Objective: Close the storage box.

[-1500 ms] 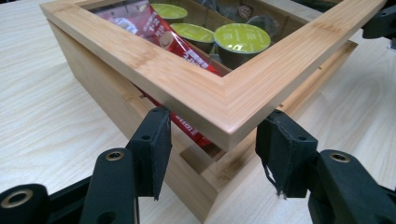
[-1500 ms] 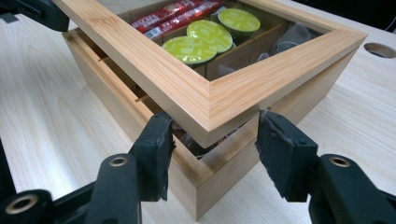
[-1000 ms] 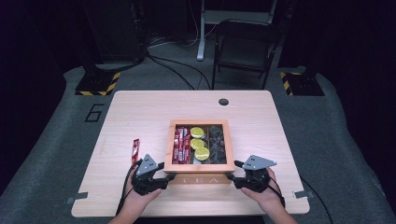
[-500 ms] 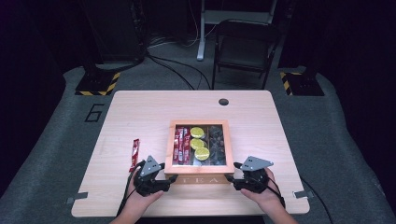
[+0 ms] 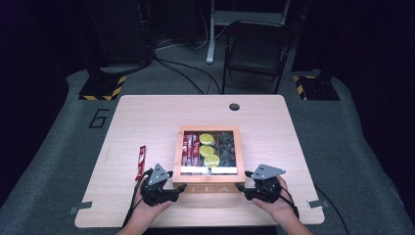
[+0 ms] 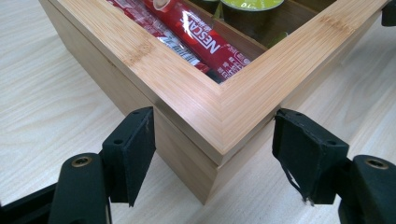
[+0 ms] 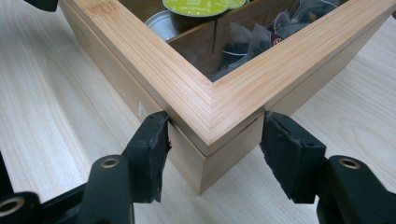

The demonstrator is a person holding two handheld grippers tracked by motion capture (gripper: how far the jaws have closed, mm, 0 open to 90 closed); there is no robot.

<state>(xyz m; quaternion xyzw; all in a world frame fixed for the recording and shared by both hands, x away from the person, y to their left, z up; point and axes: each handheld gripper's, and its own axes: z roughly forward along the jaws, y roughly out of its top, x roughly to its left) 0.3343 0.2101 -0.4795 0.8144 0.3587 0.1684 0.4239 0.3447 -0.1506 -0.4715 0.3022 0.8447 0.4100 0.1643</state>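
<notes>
- Straddling the two near corners of the bamboo tea box [image 5: 208, 185], one gripper per corner, most likely so it can be steadied or shifted from both sides at once.
- Tea box sits mid-table toward the person's edge, glass-window lid down, near wall facing the hands.
- Left gripper [image 6: 212, 154]: jaws have just been opening; near-left box corner sits between them, gaps on both sides, pads not pressing, nothing gripped.
- Right gripper [image 7: 212, 156]: narrower gape around the near-right corner; one pad looks to be touching the box wall, the other just off it, so no real clamp.
- Inside the box: red Nescafé sticks [image 6: 201, 39] in one compartment, green-lidded capsules [image 7: 196, 7] in the middle, dark tea pouches [image 7: 261, 42] in the third.
- One loose red stick [image 5: 141, 161] lies on the table [image 5: 147, 117] left of the box, near the left gripper, probably still to go in.
</notes>
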